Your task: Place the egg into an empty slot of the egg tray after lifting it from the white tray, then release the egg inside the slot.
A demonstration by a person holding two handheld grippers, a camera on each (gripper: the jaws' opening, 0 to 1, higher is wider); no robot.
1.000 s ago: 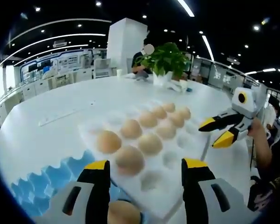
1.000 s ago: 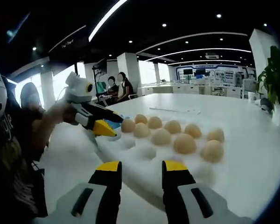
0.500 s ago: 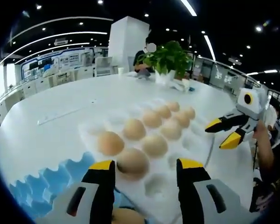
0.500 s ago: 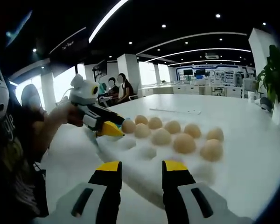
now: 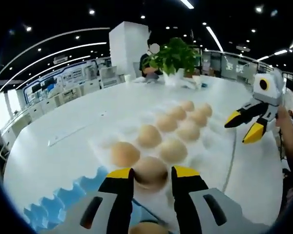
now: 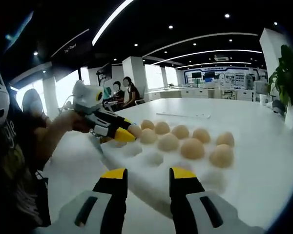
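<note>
Because its jaws flank the nearest egg [image 5: 150,171] in the white tray [image 5: 215,146] at six o'clock, the left gripper [image 5: 151,171] seems about to clamp, while the right gripper [image 6: 146,174] waits apart, empty.

Grey grippers, yellow-tipped black fingers [image 6: 115,187]; dark printed shirt [image 6: 12,161].

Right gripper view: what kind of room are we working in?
Probably an open-plan office or showroom: seated people at the back, long curved ceiling light strips, a large white table and a green potted plant.
</note>
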